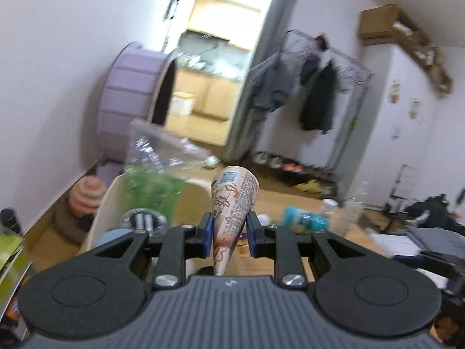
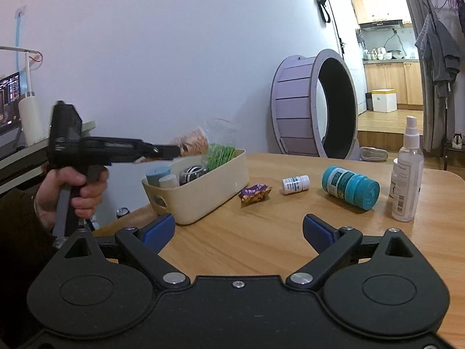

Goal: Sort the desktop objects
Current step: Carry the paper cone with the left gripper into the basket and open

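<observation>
Pink printed paper cone (image 1: 232, 212) sits pinched narrow-end-down in the left claw (image 1: 229, 234), carried above the cream bin (image 2: 203, 186) at the counter's (image 2: 261, 241) far left, likely for dropping in. Right claw (image 2: 238, 229) hangs wide and empty, near the loose bottles.

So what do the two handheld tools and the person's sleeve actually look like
Both are matte black plastic. The right tool has two angular black fingers tipped with blue pads, silver screws at the pivots, round raised discs on either side and a ribbed body. The left tool matches, with blue pads too; from the side it is pistol-shaped with a grey handle. The hand gripping it comes out of a dark sleeve.
</observation>
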`<state>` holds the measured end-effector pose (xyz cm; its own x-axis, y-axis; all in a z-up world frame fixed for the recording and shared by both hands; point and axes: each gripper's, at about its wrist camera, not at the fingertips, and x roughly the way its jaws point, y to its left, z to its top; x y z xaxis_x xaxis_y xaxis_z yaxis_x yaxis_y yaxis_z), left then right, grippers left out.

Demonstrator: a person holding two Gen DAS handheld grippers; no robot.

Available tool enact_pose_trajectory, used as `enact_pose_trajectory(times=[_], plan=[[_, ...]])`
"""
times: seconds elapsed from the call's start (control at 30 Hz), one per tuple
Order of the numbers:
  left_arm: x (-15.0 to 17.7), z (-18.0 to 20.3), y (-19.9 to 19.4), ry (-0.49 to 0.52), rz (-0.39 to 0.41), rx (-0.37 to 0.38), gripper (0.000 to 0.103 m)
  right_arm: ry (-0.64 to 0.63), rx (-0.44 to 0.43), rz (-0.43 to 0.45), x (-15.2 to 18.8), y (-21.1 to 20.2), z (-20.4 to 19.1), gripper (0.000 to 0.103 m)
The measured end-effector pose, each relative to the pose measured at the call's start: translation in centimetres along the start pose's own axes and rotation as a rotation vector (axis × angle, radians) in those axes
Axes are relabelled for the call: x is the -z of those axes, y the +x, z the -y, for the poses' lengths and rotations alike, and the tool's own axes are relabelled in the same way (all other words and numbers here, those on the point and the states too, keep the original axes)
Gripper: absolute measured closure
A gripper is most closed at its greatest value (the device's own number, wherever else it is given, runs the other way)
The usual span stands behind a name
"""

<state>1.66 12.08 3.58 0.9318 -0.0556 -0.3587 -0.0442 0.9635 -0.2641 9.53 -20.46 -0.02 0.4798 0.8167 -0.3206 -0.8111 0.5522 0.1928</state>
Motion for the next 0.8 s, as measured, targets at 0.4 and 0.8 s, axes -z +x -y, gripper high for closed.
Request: enact_pose_trajectory(times=[0.4, 0.8], plan=[[0.1, 1.8, 3.0, 0.061, -0.078, -0.126, 0.058, -0.035, 0.024, 0.004, 0.0, -0.4, -0.8, 0.004], [2.2, 3.8, 0.1, 0.083, -0.007, 0.032, 0.051, -0.004, 0.211, 0.066, -0.7, -0.7, 1.5, 0.004]])
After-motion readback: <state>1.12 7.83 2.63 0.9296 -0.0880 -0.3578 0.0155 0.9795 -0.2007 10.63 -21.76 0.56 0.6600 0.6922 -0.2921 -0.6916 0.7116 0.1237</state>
